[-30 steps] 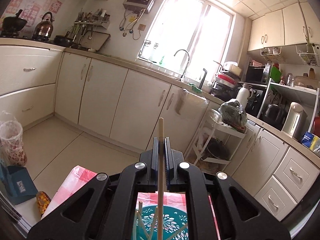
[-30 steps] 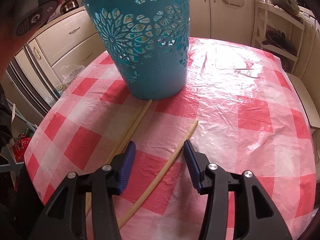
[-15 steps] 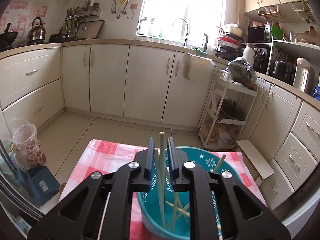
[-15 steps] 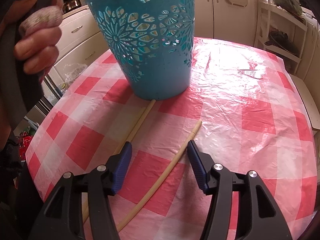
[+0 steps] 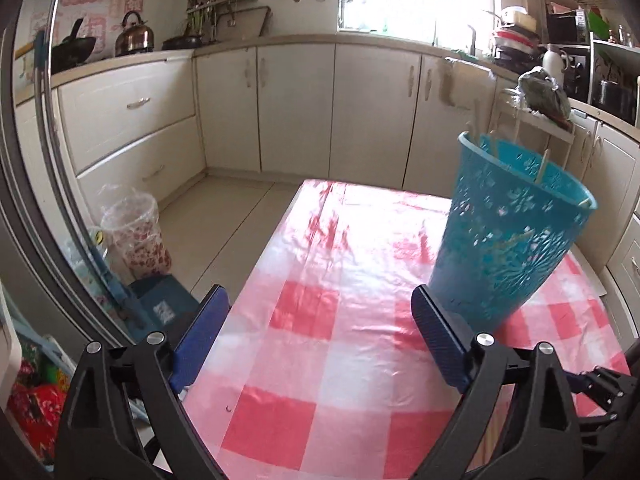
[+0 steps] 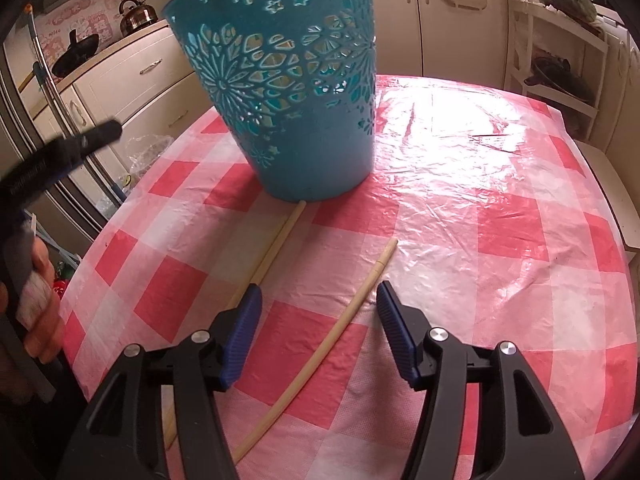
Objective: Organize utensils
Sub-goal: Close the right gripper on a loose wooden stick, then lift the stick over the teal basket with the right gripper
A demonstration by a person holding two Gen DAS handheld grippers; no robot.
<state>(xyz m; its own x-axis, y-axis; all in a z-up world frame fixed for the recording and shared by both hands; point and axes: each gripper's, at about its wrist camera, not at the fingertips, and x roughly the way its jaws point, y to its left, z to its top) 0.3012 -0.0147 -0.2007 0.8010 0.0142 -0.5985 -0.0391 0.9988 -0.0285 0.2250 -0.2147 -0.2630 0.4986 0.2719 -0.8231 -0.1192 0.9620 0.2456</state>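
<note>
A teal cut-out basket (image 6: 288, 92) stands on the red-checked tablecloth (image 6: 500, 208) and holds several chopsticks; it also shows in the left wrist view (image 5: 508, 236). Two pale chopsticks lie on the cloth: one (image 6: 320, 352) between my right gripper's fingers, the other (image 6: 276, 248) reaching the basket's base. My right gripper (image 6: 318, 300) is open, low over the first chopstick. My left gripper (image 5: 320, 324) is open and empty, left of the basket.
The table's left edge (image 5: 256, 264) drops to the floor, where a lined bin (image 5: 136, 236) and a blue box (image 5: 160, 304) stand. Kitchen cabinets (image 5: 296, 108) run behind. A white rack (image 6: 556, 52) stands at the far right.
My left gripper let a chopstick drop into the basket, opened wide, and swung down to the left of it. My right gripper edged forward over the loose chopstick.
</note>
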